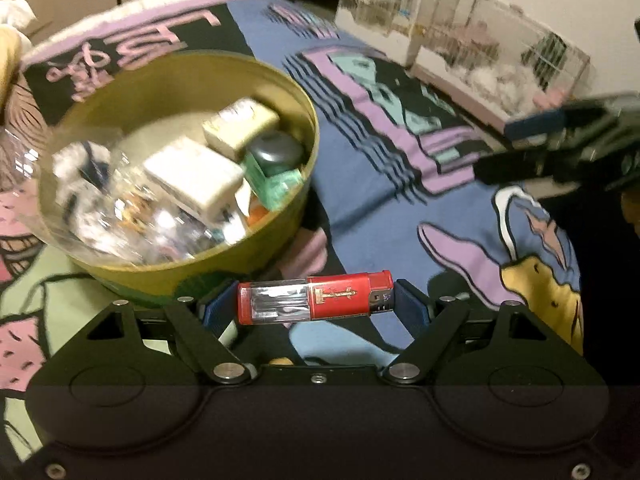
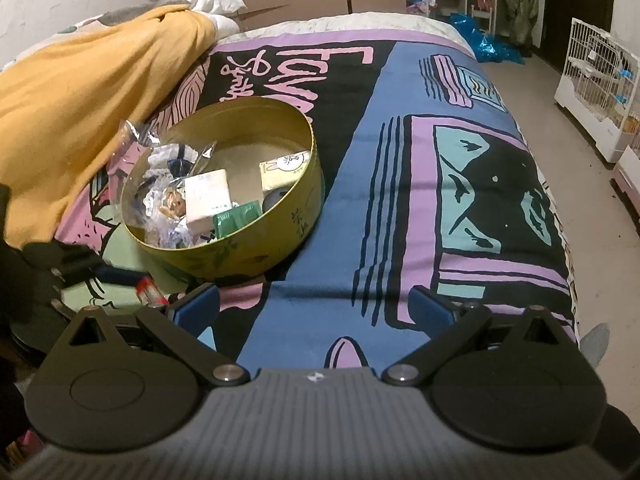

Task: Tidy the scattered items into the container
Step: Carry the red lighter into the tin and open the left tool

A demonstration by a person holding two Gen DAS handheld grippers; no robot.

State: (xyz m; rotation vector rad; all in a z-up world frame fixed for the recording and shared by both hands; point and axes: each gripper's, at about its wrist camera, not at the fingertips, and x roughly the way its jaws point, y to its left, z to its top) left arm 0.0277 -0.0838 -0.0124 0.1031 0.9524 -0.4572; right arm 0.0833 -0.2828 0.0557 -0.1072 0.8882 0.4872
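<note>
Left claw [image 1: 316,304] is gripping the red lighter [image 1: 316,298] endwise, just short of my round tin [image 1: 200,272], which is already holding several items. Right claw [image 2: 316,308] is hanging open and empty; only this drop is remaining, I judge.

Bed [image 2: 400,220] under a cartoon-print cover in blue, purple and black; on it a round gold tin [image 2: 256,252], with a yellow blanket [image 2: 80,92] heaped alongside.
</note>
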